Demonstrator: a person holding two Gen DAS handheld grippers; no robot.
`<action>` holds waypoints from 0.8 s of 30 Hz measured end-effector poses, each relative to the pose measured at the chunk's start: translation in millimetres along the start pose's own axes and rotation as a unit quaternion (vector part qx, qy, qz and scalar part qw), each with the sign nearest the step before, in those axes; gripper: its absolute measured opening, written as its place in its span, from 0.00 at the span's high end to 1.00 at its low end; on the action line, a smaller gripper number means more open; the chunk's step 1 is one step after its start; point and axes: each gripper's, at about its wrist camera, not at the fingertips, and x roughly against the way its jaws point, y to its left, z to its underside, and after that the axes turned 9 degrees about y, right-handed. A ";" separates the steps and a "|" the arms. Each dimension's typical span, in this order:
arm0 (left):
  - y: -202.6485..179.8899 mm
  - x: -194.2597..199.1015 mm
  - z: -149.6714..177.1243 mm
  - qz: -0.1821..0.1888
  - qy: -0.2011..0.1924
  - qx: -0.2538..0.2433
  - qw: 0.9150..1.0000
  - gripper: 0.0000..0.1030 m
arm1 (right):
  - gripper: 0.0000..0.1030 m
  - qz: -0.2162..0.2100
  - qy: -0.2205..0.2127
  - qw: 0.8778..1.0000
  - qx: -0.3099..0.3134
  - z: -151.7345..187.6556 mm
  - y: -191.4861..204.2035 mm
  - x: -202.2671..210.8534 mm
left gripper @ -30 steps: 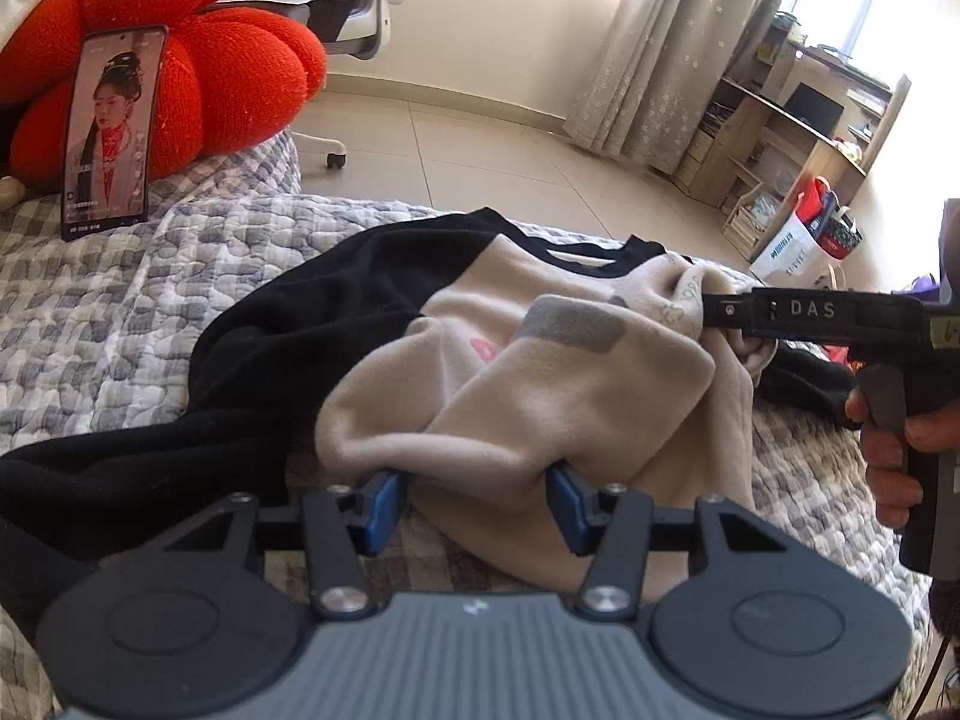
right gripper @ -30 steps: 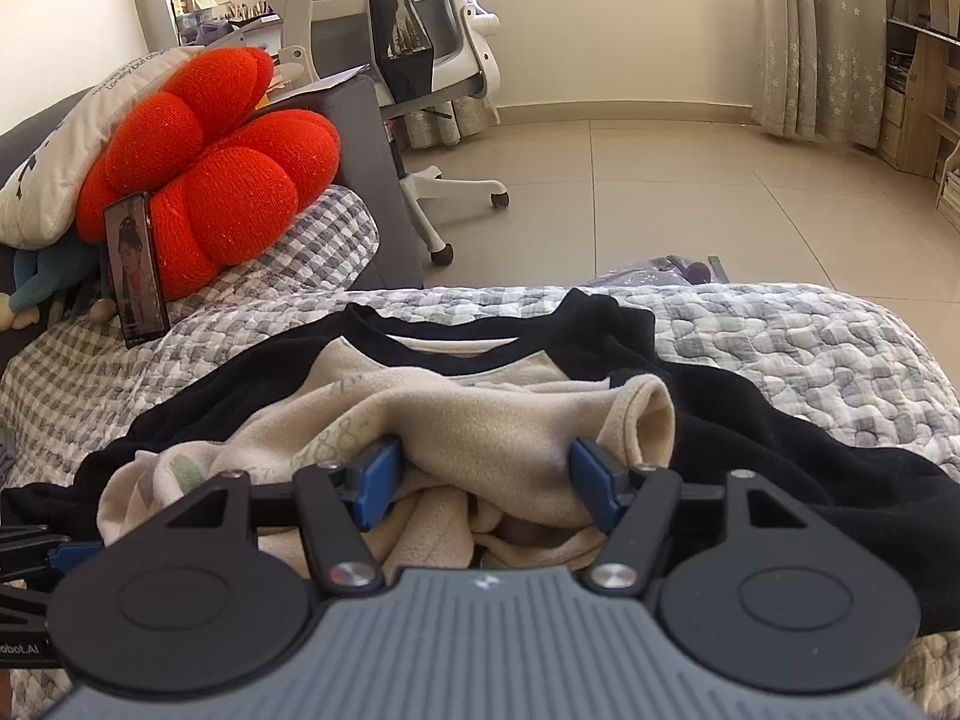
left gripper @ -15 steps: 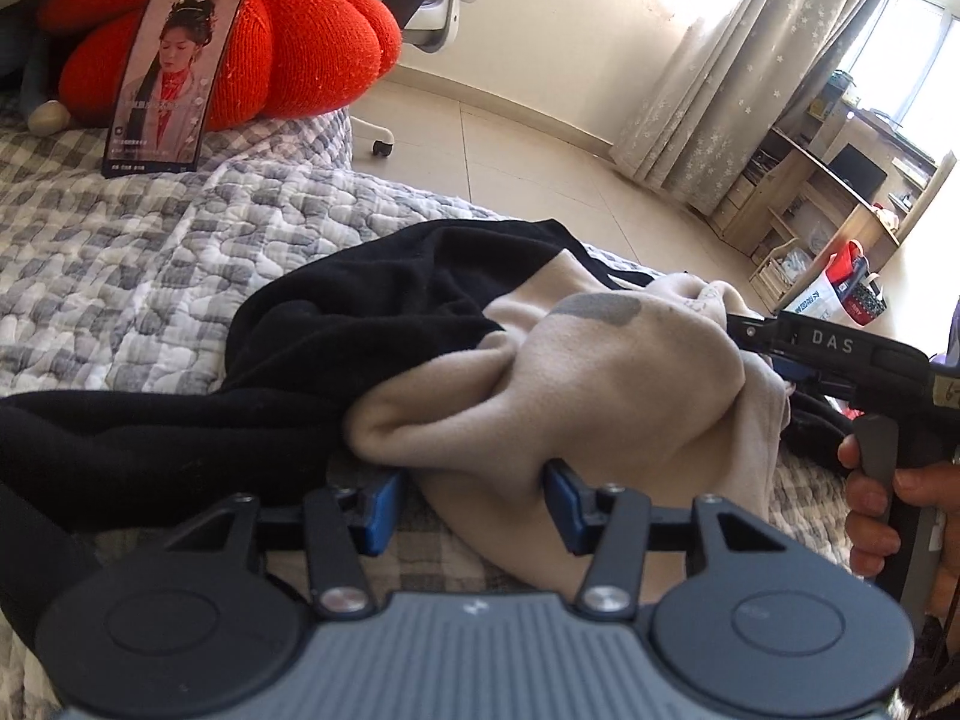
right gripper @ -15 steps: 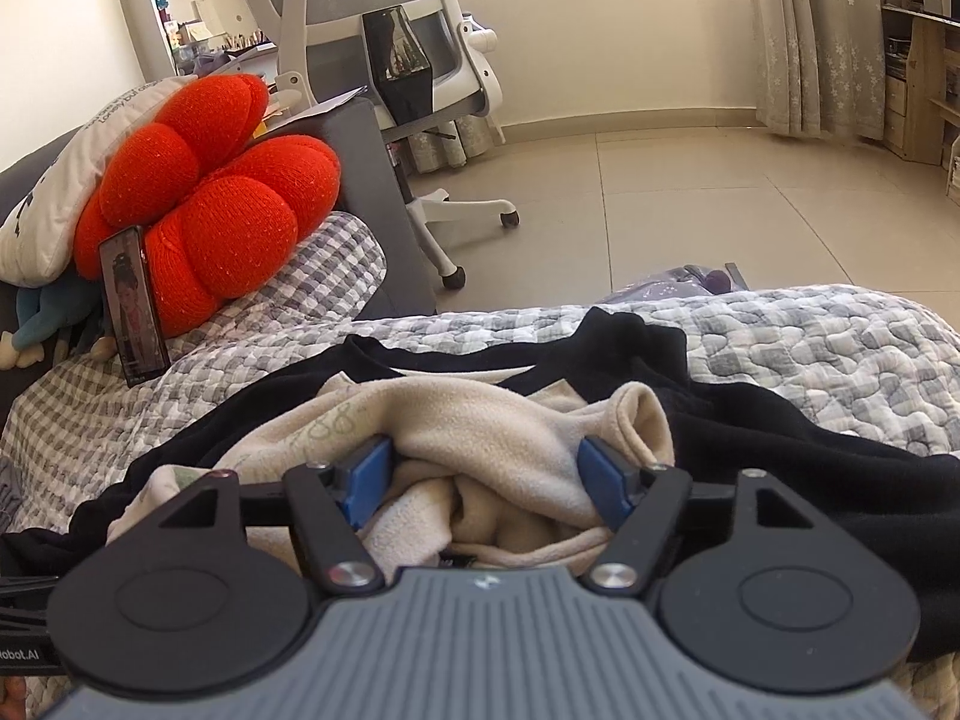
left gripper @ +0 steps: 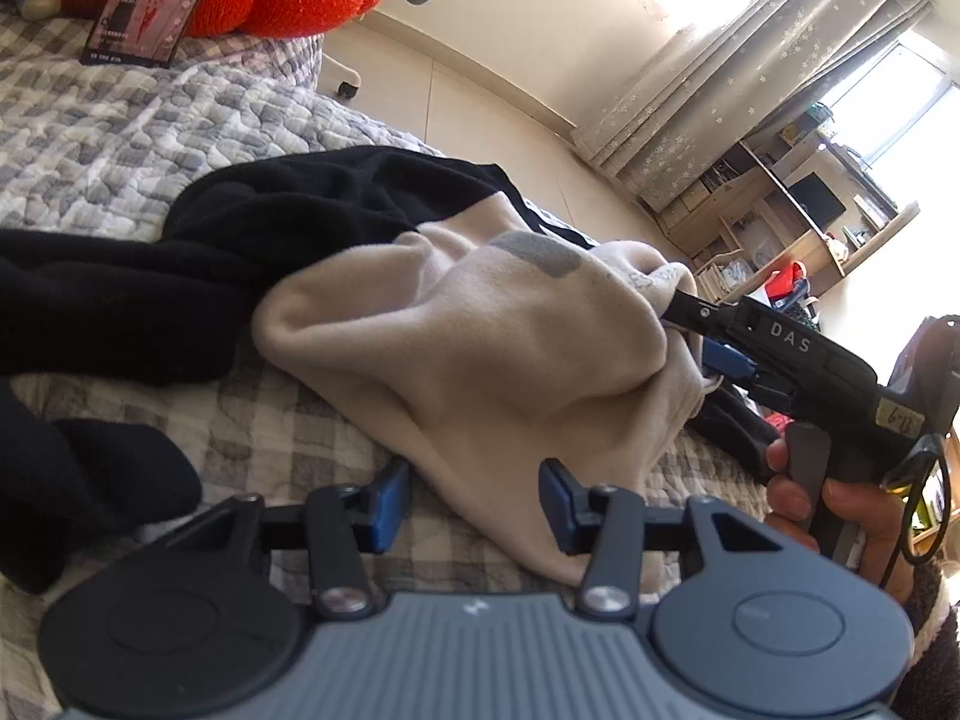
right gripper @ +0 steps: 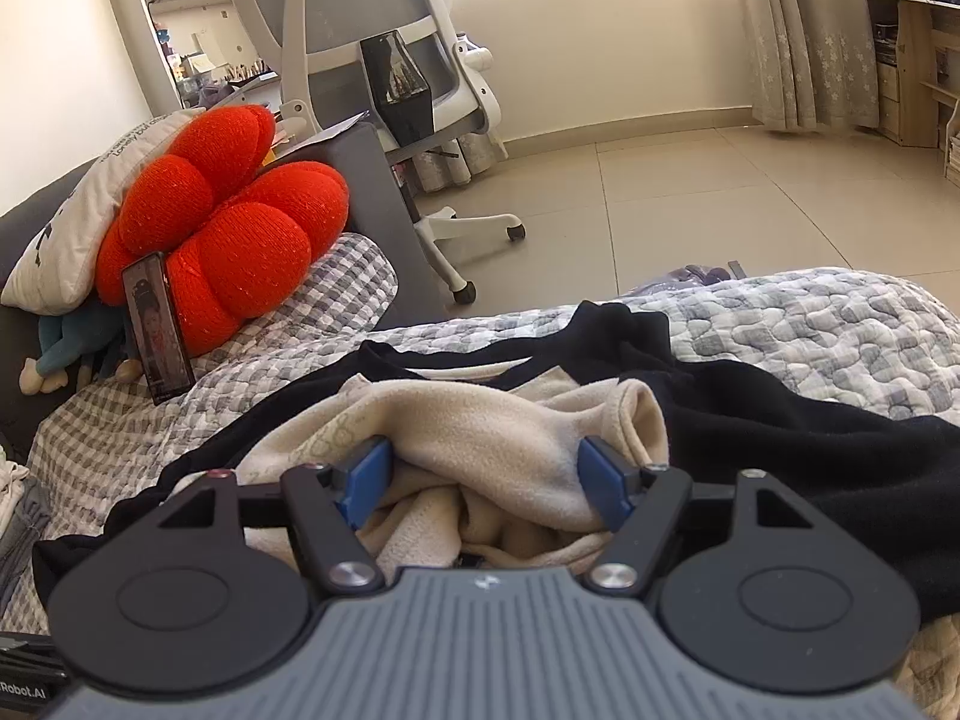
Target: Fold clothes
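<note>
A beige fleece garment with black sleeves lies bunched on a checked quilt. My left gripper sits at its near hem. The jaws are closing with beige cloth between the tips, and quilt still shows beside the left pad. In the right wrist view, my right gripper has a thick roll of the beige garment filling the gap between its pads. The left wrist view shows the right gripper at the garment's far end, held by a hand.
A red puffy cushion with a phone leaning on it sits at the head of the bed. A white office chair stands on the tiled floor beyond. Wooden shelves and curtains line the far wall. The black sleeve spreads to the right.
The left wrist view has rolled, so the scene now tilts. The left jaws have narrowed a little around the beige hem. The right jaws stand slightly wider on the roll.
</note>
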 end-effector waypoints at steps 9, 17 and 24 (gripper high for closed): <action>-17.5 -19.5 5.7 0.022 0.026 0.009 0.999 0.71 | 0.30 -0.012 0.000 1.000 -0.004 3.5 -4.4 14.2; -14.6 -8.5 4.2 0.001 0.005 0.009 1.000 0.96 | 0.30 -0.034 0.008 0.999 -0.038 6.2 -20.6 33.8; -16.1 29.3 3.7 0.006 -0.044 -0.004 0.999 0.96 | 0.30 -0.047 0.012 0.992 -0.113 24.4 -51.3 63.1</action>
